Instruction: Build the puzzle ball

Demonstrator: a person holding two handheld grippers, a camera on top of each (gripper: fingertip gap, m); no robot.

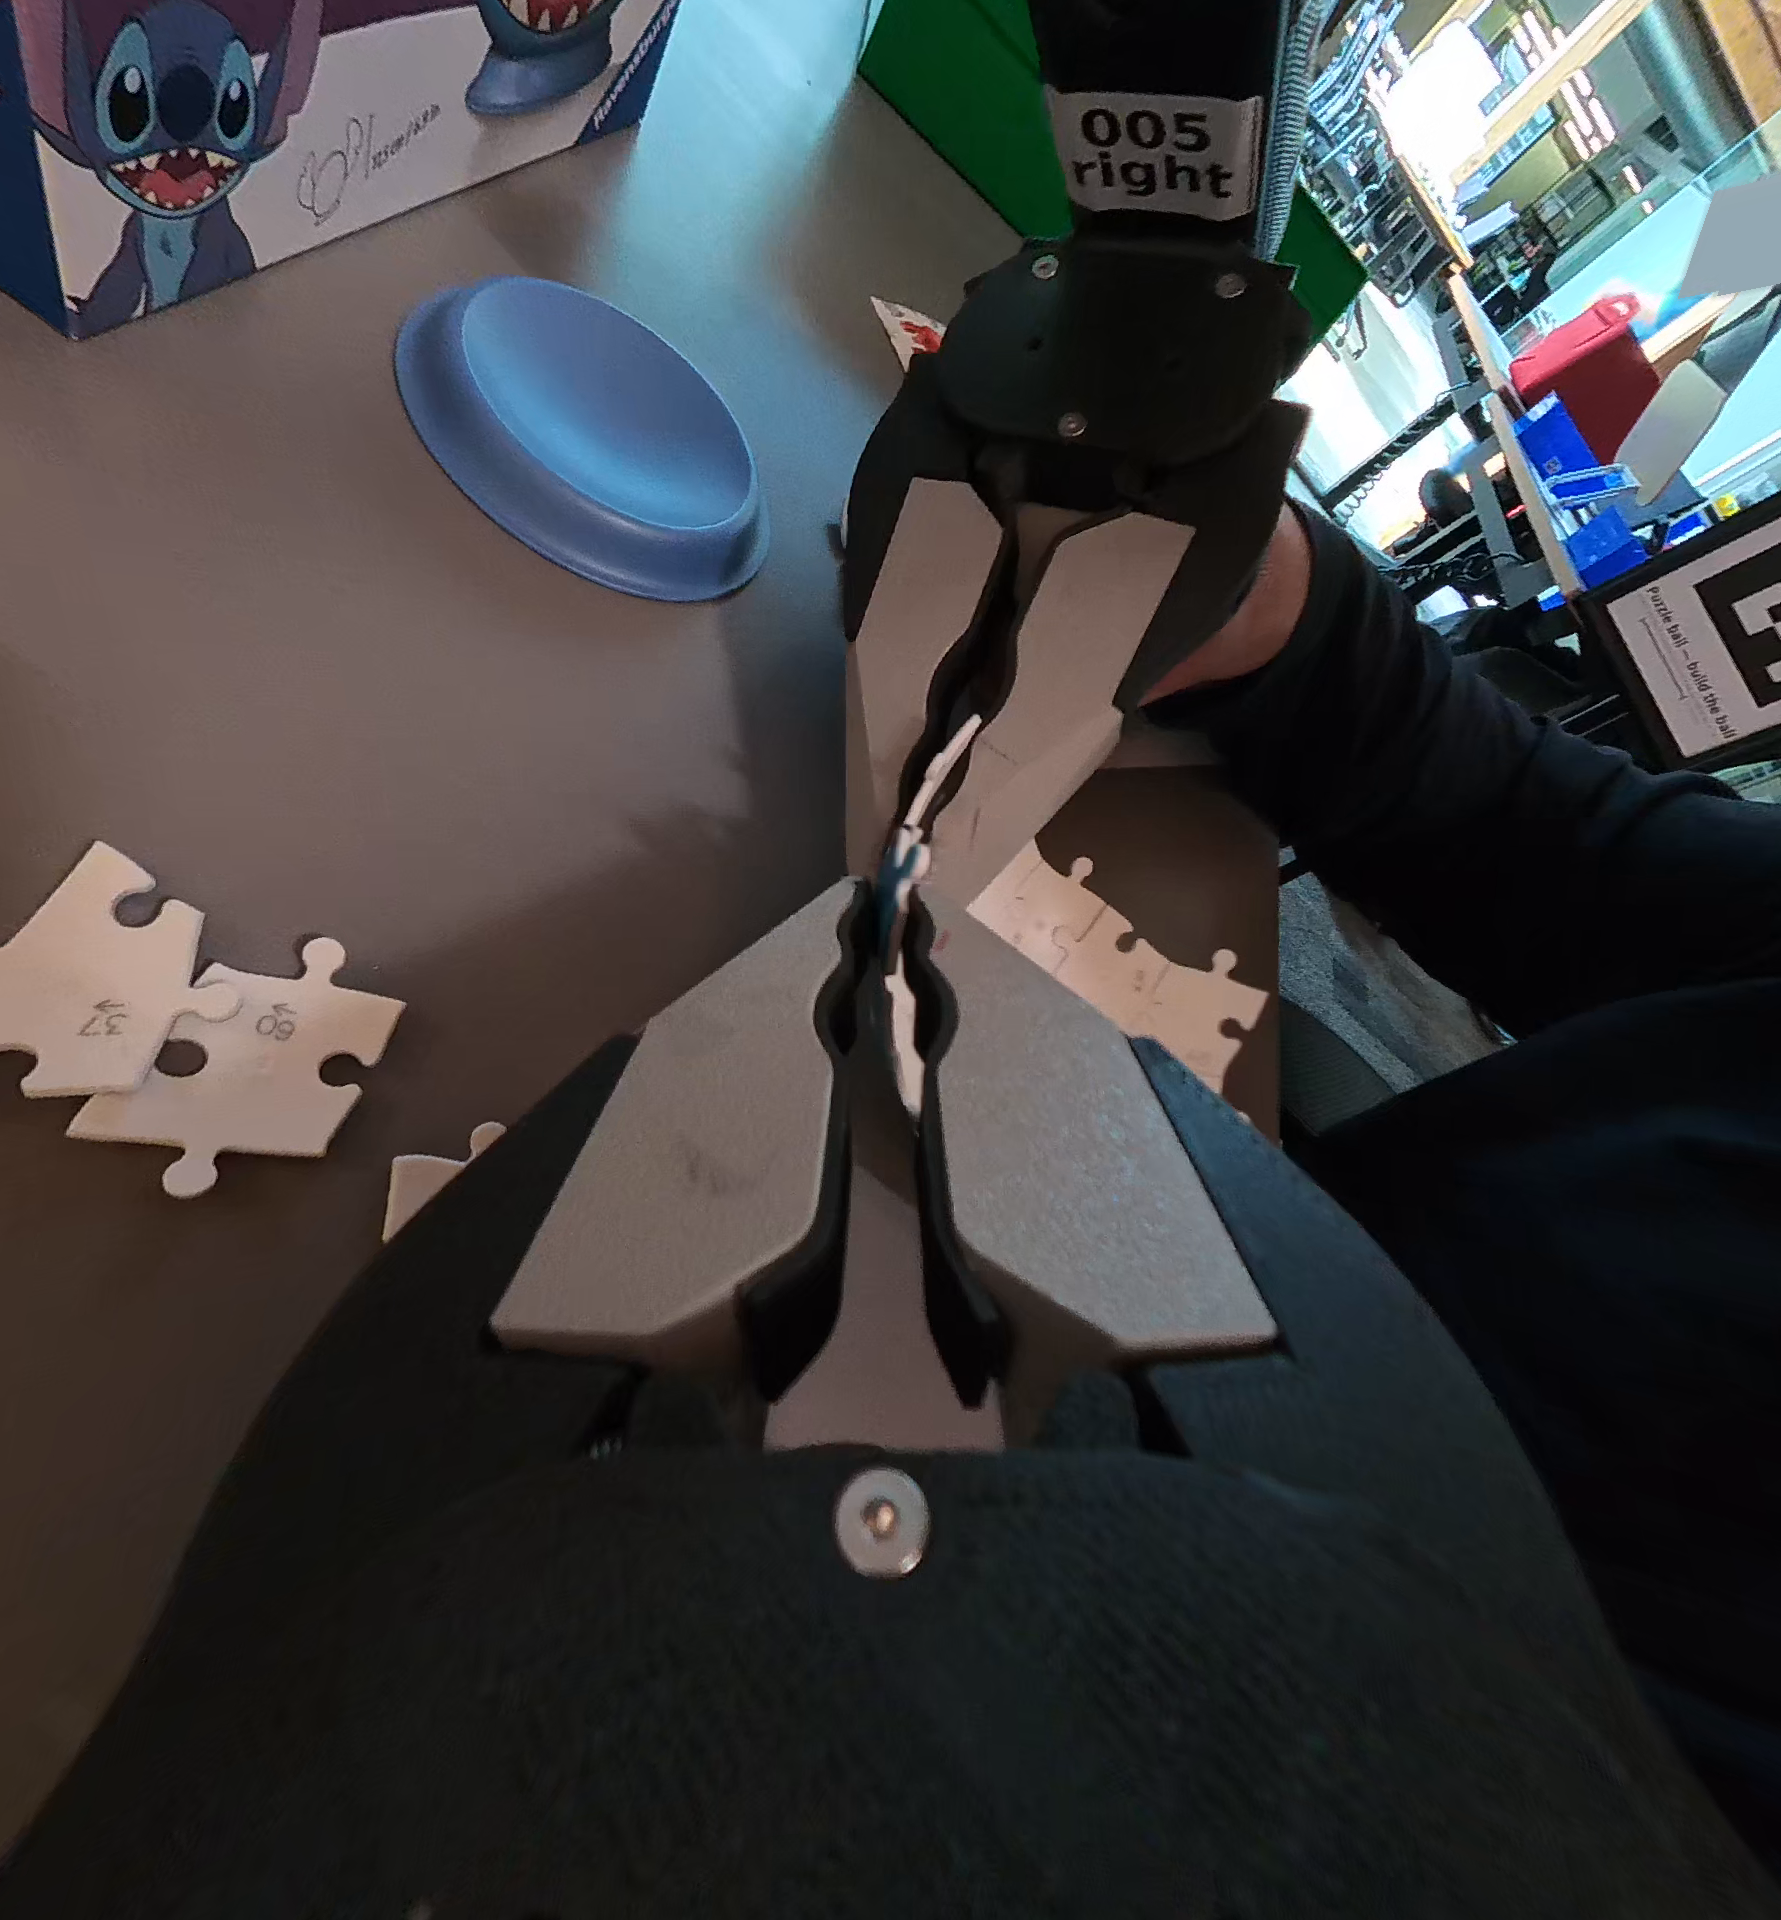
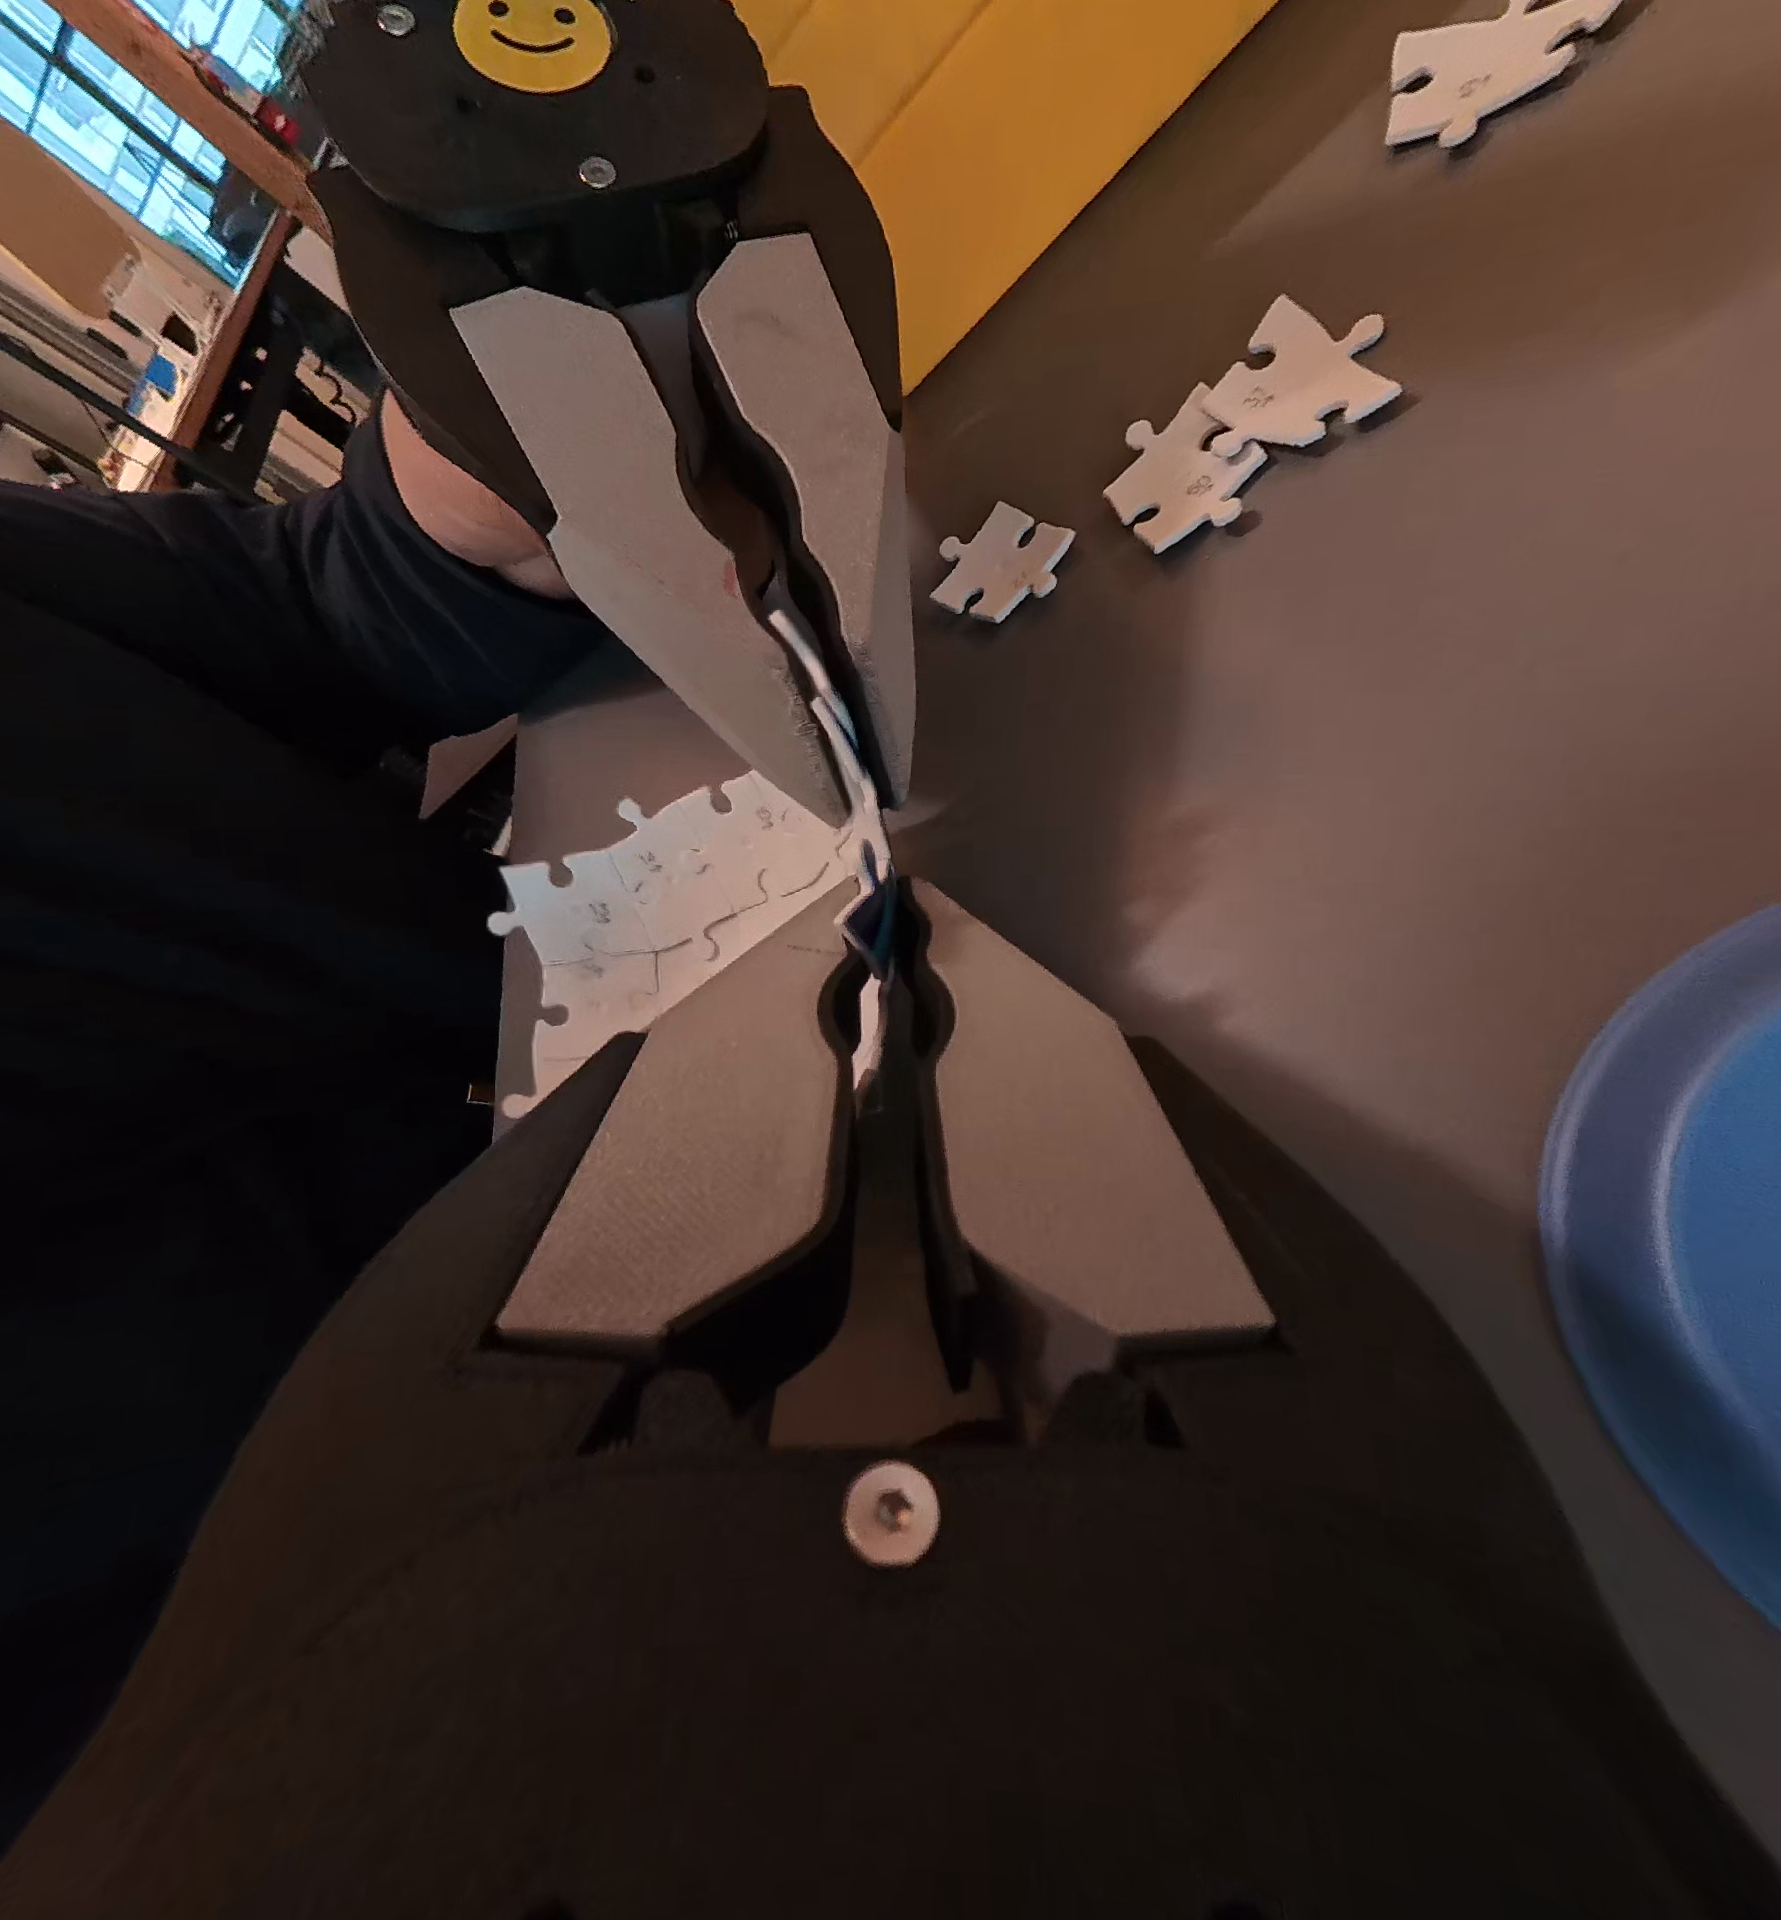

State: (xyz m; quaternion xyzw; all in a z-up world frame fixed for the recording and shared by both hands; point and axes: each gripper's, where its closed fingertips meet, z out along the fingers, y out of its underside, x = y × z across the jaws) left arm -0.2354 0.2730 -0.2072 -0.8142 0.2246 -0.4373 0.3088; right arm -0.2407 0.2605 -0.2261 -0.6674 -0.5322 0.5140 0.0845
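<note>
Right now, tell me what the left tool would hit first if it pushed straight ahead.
The right tool: it faces the left tool tip to tip, both shut on puzzle pieces that meet between them. Those pieces would jam first.

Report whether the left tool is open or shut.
Shut: the left tool has its grey fingers pinching a thin white curved puzzle piece edge-on.
</note>
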